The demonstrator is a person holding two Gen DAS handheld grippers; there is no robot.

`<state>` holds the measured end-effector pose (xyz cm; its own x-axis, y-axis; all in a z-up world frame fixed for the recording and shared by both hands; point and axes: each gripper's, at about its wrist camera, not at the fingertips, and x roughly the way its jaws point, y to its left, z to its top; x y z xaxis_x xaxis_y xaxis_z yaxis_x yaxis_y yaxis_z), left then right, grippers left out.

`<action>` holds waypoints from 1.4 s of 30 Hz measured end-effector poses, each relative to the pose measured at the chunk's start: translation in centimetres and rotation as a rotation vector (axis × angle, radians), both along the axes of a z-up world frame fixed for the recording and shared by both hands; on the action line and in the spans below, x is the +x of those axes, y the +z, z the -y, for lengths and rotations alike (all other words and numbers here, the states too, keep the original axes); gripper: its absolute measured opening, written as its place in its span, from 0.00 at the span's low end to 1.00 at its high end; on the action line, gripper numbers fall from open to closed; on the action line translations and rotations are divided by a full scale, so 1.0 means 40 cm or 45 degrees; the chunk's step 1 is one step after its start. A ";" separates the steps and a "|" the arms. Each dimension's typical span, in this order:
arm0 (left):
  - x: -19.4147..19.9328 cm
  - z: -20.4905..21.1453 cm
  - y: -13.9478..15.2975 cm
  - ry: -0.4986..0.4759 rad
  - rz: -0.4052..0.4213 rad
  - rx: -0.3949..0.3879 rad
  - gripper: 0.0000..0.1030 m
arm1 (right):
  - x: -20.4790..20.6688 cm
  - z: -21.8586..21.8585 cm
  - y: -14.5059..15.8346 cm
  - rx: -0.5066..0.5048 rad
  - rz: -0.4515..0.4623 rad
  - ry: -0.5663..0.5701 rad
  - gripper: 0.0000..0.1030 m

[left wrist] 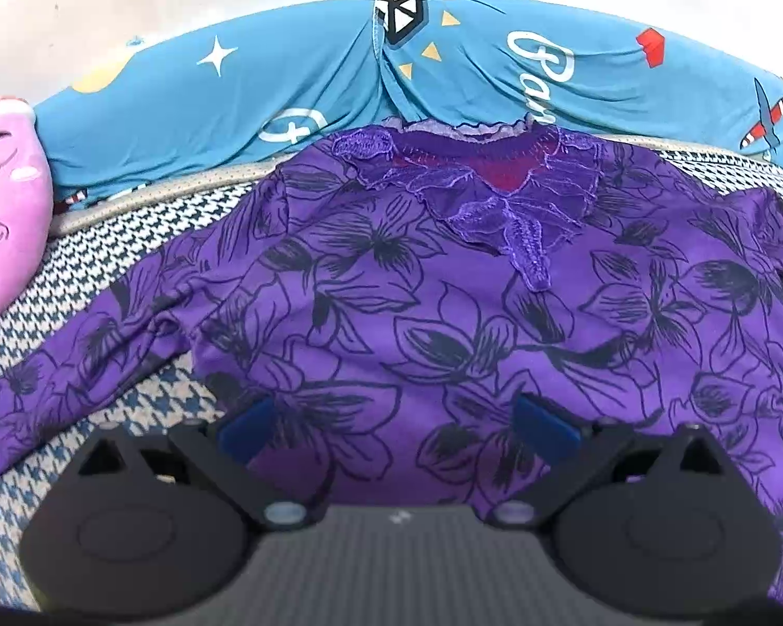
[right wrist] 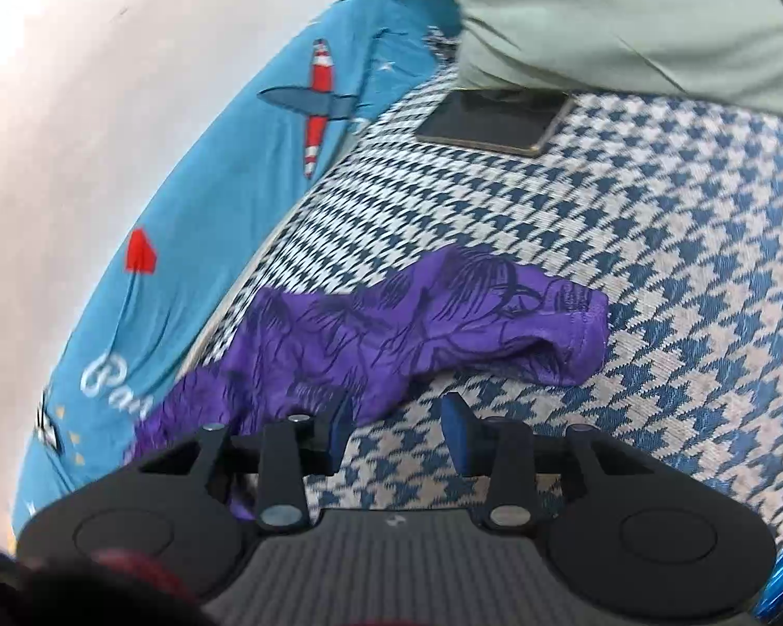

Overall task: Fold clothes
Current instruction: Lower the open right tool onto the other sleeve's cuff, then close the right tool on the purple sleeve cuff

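A purple blouse with dark flower outlines (left wrist: 443, 313) lies front up on the blue-and-white houndstooth cover (left wrist: 130, 250), its lace collar (left wrist: 475, 182) at the far side and one sleeve (left wrist: 78, 365) stretched out to the left. My left gripper (left wrist: 396, 428) is open wide above the lower body of the blouse, with nothing gripped. In the right wrist view the other sleeve (right wrist: 443, 323) lies crumpled, its cuff (right wrist: 584, 334) pointing right. My right gripper (right wrist: 399, 433) stands open just short of that sleeve; only the cover shows between its blue pads (right wrist: 457, 430).
A blue printed bolster (left wrist: 287, 88) runs along the white wall behind the blouse. A pink plush face (left wrist: 5, 208) sits at the far left. A dark phone (right wrist: 496, 120) lies on the cover beyond the sleeve, under pale green fabric (right wrist: 626, 15).
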<state>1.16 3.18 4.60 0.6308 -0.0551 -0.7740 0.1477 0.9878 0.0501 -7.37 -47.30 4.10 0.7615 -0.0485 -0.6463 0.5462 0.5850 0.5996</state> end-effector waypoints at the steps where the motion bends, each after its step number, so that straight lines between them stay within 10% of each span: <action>1: 0.001 -0.002 -0.004 0.006 -0.005 -0.008 0.98 | 0.003 0.008 -0.007 0.028 0.011 -0.021 0.37; 19: -0.007 0.041 -0.037 -0.068 -0.008 -0.036 0.98 | 0.077 0.072 -0.098 0.205 -0.006 -0.303 0.37; 23: -0.014 0.060 -0.046 -0.104 0.008 0.003 0.98 | 0.089 0.081 -0.066 0.011 0.016 -0.341 0.11; 30: -0.009 0.081 -0.058 -0.126 -0.016 -0.006 0.98 | 0.065 0.087 0.048 -0.388 0.204 -0.367 0.11; 42: -0.012 0.091 -0.063 -0.135 -0.015 0.004 0.98 | -0.045 0.201 0.015 -0.169 0.147 -0.607 0.20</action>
<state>0.68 -0.45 2.09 0.6122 -0.1185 -0.7817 0.2518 0.9664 0.0507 -9.18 -55.35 4.70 0.7009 -0.4838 -0.5241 0.7055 0.3620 0.6093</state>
